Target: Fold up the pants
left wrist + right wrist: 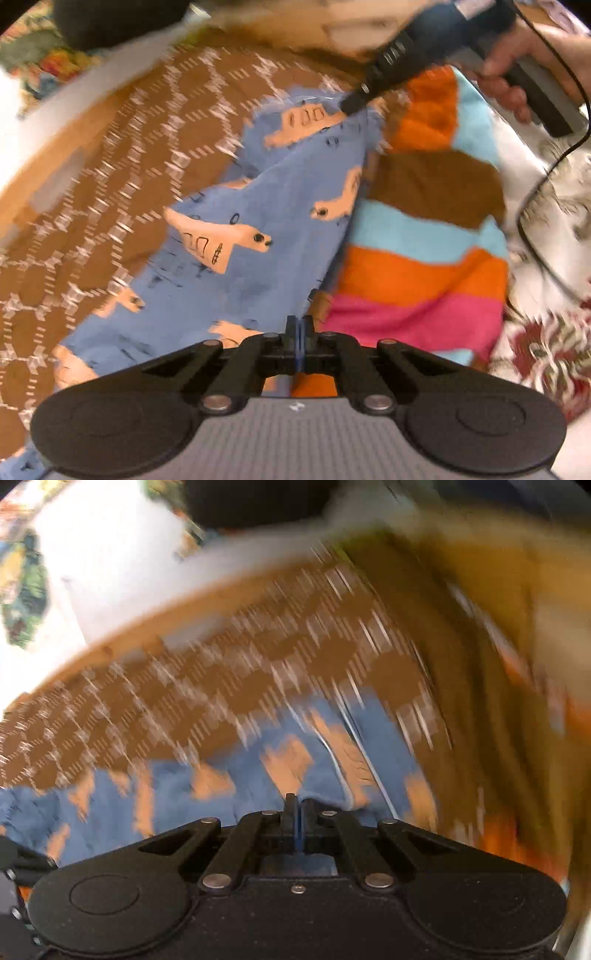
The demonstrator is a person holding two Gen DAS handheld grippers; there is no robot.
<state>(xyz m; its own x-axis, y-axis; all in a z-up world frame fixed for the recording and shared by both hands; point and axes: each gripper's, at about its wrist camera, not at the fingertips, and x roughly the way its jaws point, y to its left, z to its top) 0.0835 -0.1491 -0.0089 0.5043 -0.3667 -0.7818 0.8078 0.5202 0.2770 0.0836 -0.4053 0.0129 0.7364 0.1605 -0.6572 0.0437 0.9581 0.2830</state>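
Note:
The pants [236, 236] are blue with peach dinosaur prints and lie across a brown patterned cloth [110, 166]. My left gripper [299, 325] is shut, its fingers pressed together over the near edge of the pants. My right gripper [351, 105] reaches in from the upper right in the left wrist view, its tip on the far end of the pants. In the blurred right wrist view the right gripper [299, 805] is shut with the blue pants [221, 775] bunched just ahead of it; the grip itself is hidden.
A striped towel [424, 240] in orange, light blue, brown and pink lies to the right of the pants. A floral sheet [546, 332] lies further right. A black cable [546, 177] trails from the right gripper. A white edge [92, 85] borders the brown cloth.

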